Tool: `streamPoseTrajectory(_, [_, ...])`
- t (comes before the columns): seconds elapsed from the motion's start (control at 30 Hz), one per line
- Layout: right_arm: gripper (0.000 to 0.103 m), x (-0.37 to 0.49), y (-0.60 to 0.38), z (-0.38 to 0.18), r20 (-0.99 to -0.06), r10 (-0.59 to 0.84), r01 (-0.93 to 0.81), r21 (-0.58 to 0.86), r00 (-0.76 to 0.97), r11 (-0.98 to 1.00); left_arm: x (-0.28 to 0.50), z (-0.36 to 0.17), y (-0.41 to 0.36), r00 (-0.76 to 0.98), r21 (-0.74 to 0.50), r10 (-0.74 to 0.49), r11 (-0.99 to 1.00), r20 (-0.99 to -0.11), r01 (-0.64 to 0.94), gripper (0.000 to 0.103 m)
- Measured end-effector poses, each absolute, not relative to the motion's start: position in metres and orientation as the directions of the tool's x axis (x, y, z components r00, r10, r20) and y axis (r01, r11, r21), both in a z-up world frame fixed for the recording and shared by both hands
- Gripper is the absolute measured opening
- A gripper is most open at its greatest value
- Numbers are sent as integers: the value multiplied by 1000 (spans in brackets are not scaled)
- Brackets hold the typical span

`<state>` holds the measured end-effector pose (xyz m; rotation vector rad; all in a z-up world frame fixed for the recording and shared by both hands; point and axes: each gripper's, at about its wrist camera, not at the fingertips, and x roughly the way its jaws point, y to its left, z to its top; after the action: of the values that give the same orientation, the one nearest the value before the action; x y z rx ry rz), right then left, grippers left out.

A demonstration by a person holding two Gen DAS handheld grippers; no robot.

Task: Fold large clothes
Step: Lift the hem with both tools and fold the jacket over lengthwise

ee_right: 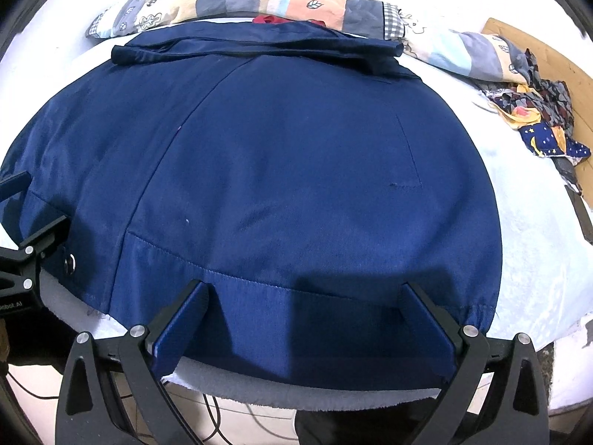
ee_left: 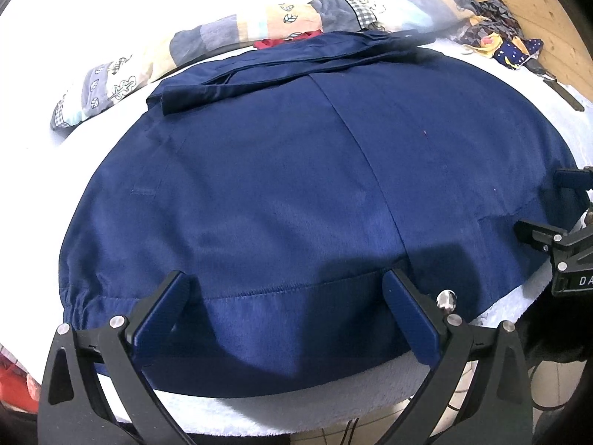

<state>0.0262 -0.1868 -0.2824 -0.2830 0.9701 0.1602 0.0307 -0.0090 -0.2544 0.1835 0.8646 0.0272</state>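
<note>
A large navy blue jacket (ee_left: 296,170) lies spread flat on a white towel-covered surface (ee_left: 281,411), back side up, with its sleeves folded across the far end (ee_left: 296,63). My left gripper (ee_left: 287,278) is open over the near hem band, left of the centre seam. My right gripper (ee_right: 305,289) is open over the same hem (ee_right: 296,319), toward the jacket's right side. Nothing is between either pair of fingers. The right gripper shows at the right edge of the left wrist view (ee_left: 556,230), and the left gripper at the left edge of the right wrist view (ee_right: 26,230).
A rolled patchwork quilt (ee_left: 229,40) lies behind the jacket, with a red cloth (ee_left: 285,39) peeking out. A crumpled patterned garment (ee_right: 537,118) sits at the far right near a wooden board (ee_left: 519,15). Cables (ee_right: 215,422) hang below the near edge.
</note>
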Motion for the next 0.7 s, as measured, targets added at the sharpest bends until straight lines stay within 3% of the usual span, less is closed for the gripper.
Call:
streamPoseTrajectory(0.17, [96, 24, -193, -261, -825, 46, -258, -122, 563, 958, 35, -243, -2, 599, 156, 88, 986, -796, 62, 103])
streamPoseTrajectory(0.33, [96, 28, -245, -215, -748, 167, -174, 69, 642, 982, 36, -206, 53, 639, 19, 46, 999, -768, -48, 103])
streamPoseTrajectory(0.47, [96, 47, -321, -210, -749, 219, 17, 294, 625, 956, 45, -199, 117, 575, 6, 98, 987, -812, -159, 103])
streamPoseTrajectory(0.57, [87, 54, -369, -232, -736, 334, 162, 513, 589, 843, 49, -212, 182, 494, -199, -37, 939, -868, -280, 103])
streamPoseTrajectory(0.63, [76, 56, -384, -249, -743, 358, 230, 558, 565, 797, 45, -224, 218, 512, -418, -208, 842, -834, -340, 102])
streamPoseTrajectory(0.7, [70, 56, -388, -263, -748, 384, 267, 586, 541, 765, 44, -235, 230, 510, -476, -259, 803, -820, -357, 92])
